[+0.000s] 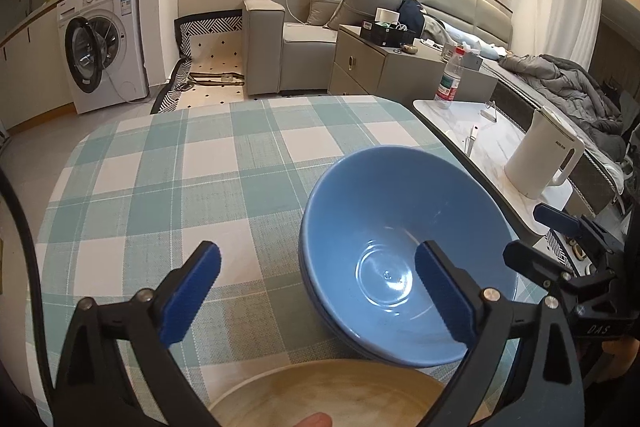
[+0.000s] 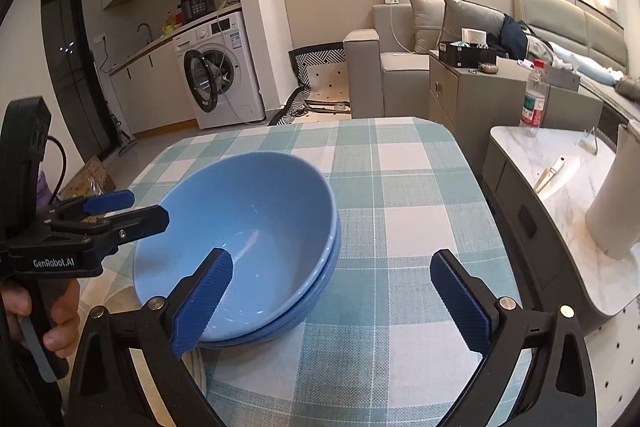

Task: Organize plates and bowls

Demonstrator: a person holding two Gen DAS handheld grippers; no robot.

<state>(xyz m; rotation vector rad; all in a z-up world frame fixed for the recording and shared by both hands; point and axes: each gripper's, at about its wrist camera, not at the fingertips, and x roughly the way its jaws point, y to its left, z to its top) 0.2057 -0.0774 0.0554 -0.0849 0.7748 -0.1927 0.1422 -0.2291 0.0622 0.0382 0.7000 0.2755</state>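
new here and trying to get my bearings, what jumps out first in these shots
The stacked blue bowls dominate, sitting on the teal checked tablecloth. Both grippers' blue-padded fingers stand wide apart, holding nothing. A beige plate lies nearest the left gripper.

Surface [image 2: 400,187] covered by a teal-and-white checked cloth, corners rounded. On it: nested blue bowls [image 2: 256,227], the upper one tilted within the lower, standing on the cloth; a tan plate [image 1: 320,391] at the near edge, just beside the bowls. Adjacent, a lower white marble-patterned side surface [image 2: 560,179] bearing a clear plastic bottle [image 2: 534,99] with a red cap, upright, and a white kettle [image 1: 540,155], upright.
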